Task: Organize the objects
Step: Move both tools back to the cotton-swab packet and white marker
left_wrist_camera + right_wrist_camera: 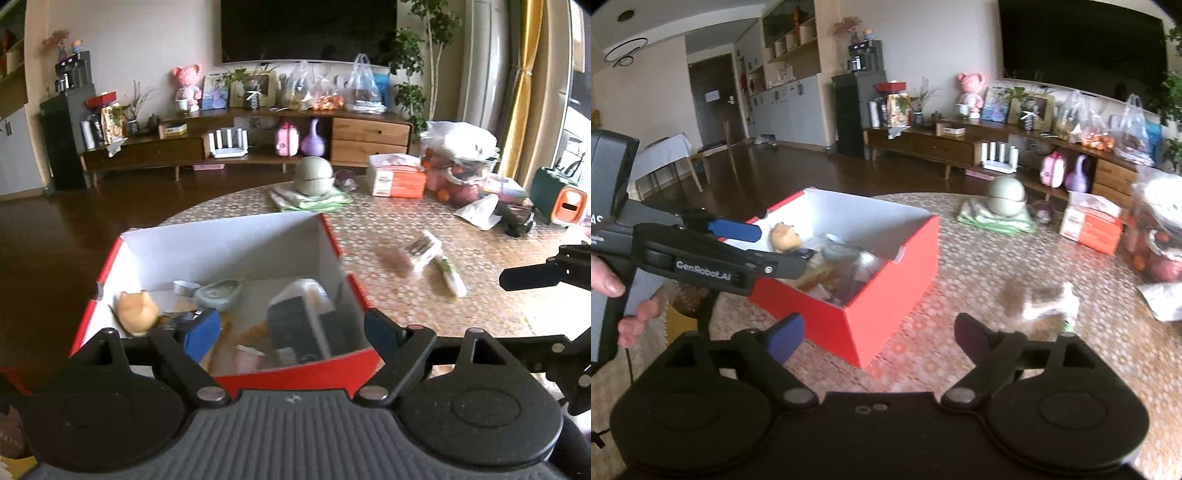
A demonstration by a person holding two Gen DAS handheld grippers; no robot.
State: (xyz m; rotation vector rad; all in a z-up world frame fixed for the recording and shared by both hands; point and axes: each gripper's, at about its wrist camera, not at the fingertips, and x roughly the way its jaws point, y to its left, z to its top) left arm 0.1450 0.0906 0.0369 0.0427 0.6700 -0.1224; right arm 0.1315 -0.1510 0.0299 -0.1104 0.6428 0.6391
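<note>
While both claws stand spread with nothing between their pads, the red box point(295, 373) sits on the patterned surface point(388, 221) with its top open. Its white inside holds a jumble: a small tan figure point(135, 308) at the left wall, a round lidded tub point(218, 293) toward the middle, a dark-fronted white carton point(299, 317) toward the right wall, and a pink cup point(249, 358) against the near wall. Left claw point(291, 332) hovers over the box's near edge, one blue pad above the inside, the other at the near right corner. Right claw point(879, 336) hangs beside the box, to its right, above the bare surface just off the near corner. A blurred white packet point(432, 258) lies on the surface to the right of the box, apart from it. Beyond the box a grey-green lidded bowl point(314, 175) rests on a folded green cloth point(310, 199), and an orange-and-white carton point(397, 179) stands farther right. A hand point(613, 291) grips the left claw's handle, left of the box.
</note>
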